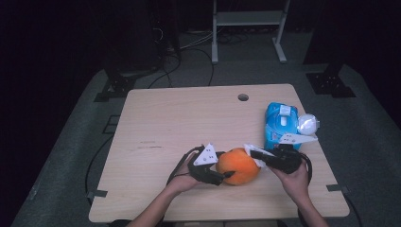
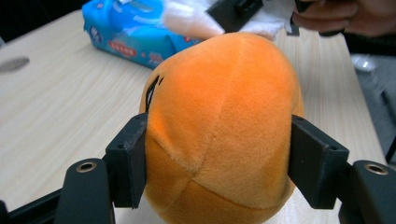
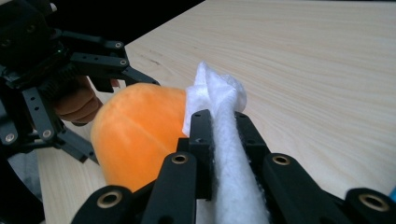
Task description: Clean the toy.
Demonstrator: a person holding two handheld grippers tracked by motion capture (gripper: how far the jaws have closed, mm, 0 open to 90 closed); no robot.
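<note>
A round orange plush toy [image 1: 239,165] lies on the wooden table [image 1: 179,118] near its front edge. My left gripper [image 1: 226,173] comes in from the left and is shut on it. In the left gripper view both pads [image 2: 133,161] press into the plush toy's [image 2: 219,112] sides. My right gripper [image 1: 254,154] is shut on a folded white wipe [image 3: 219,93], whose end rests against the toy's [image 3: 135,135] upper right side. In the right gripper view the wipe runs up between the jaws of that gripper [image 3: 222,128].
A blue pack of wet wipes [image 1: 280,124] lies at the right edge of the table, with a crumpled white object [image 1: 307,124] beside it. A cable hole [image 1: 243,97] sits near the far edge. Dark stands and cables are on the floor behind.
</note>
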